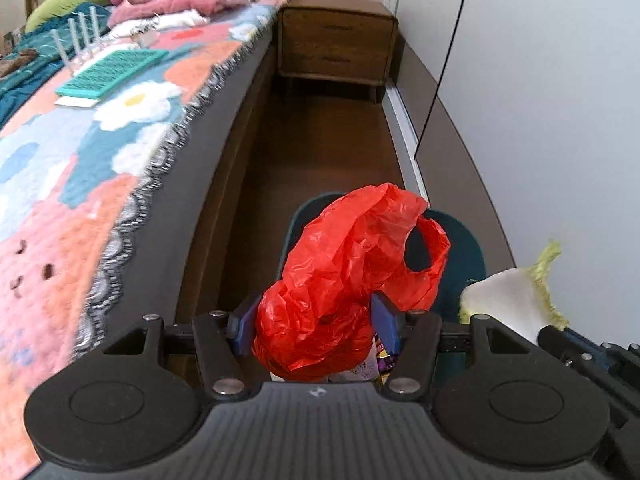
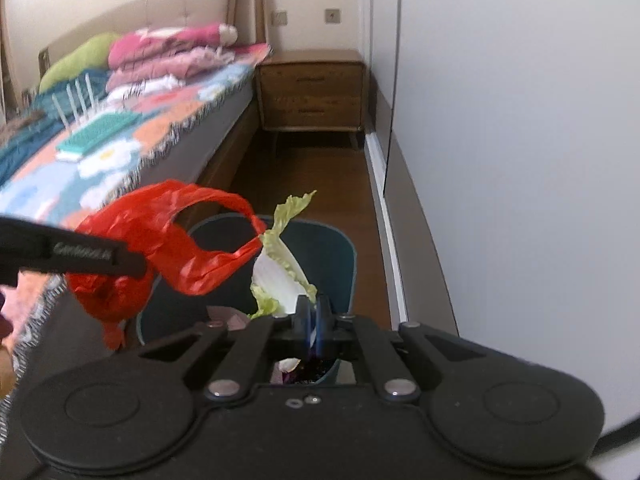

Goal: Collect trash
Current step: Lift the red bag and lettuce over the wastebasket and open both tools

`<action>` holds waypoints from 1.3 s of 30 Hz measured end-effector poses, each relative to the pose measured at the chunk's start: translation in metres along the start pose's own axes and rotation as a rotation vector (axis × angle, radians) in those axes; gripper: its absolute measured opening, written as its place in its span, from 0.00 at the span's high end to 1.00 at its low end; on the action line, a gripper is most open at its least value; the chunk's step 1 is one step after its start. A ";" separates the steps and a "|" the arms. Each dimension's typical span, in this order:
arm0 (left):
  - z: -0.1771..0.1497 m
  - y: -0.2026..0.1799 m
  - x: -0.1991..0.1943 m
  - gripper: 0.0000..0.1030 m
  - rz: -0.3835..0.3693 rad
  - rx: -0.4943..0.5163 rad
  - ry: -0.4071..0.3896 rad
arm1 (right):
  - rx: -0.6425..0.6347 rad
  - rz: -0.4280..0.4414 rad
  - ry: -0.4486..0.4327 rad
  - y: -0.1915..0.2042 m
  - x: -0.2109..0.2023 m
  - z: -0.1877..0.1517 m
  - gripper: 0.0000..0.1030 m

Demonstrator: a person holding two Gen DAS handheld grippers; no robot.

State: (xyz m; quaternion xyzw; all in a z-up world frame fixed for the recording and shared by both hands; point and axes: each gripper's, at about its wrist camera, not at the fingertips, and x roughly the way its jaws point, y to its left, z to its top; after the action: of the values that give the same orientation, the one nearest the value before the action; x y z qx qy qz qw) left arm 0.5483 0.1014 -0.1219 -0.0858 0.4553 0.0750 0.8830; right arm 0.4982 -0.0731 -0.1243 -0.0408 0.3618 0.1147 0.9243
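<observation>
Two pieces of trash hang directly over one bin (image 2: 340,256): the left gripper (image 1: 314,326) pinches a crumpled red bag (image 1: 352,264), the right gripper (image 2: 314,312) is clamped on a cabbage leaf (image 2: 280,264) standing upright, both equally near; beyond, one nightstand (image 2: 312,96)

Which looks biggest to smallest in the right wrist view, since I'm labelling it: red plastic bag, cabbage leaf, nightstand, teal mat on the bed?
As they appear:
1. Red plastic bag, near the camera
2. Nightstand, far off, so truly larger
3. Cabbage leaf
4. Teal mat
</observation>
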 end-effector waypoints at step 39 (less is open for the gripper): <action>-0.023 -0.025 0.038 0.31 -0.024 0.118 0.068 | -0.078 0.098 0.146 0.013 0.007 -0.022 0.50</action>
State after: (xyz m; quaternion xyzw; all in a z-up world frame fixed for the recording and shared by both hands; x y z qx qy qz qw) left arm 0.5570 0.0743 -0.1637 -0.0414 0.4878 0.0345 0.8713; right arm 0.4859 -0.0624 -0.1452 -0.0673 0.4251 0.1703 0.8864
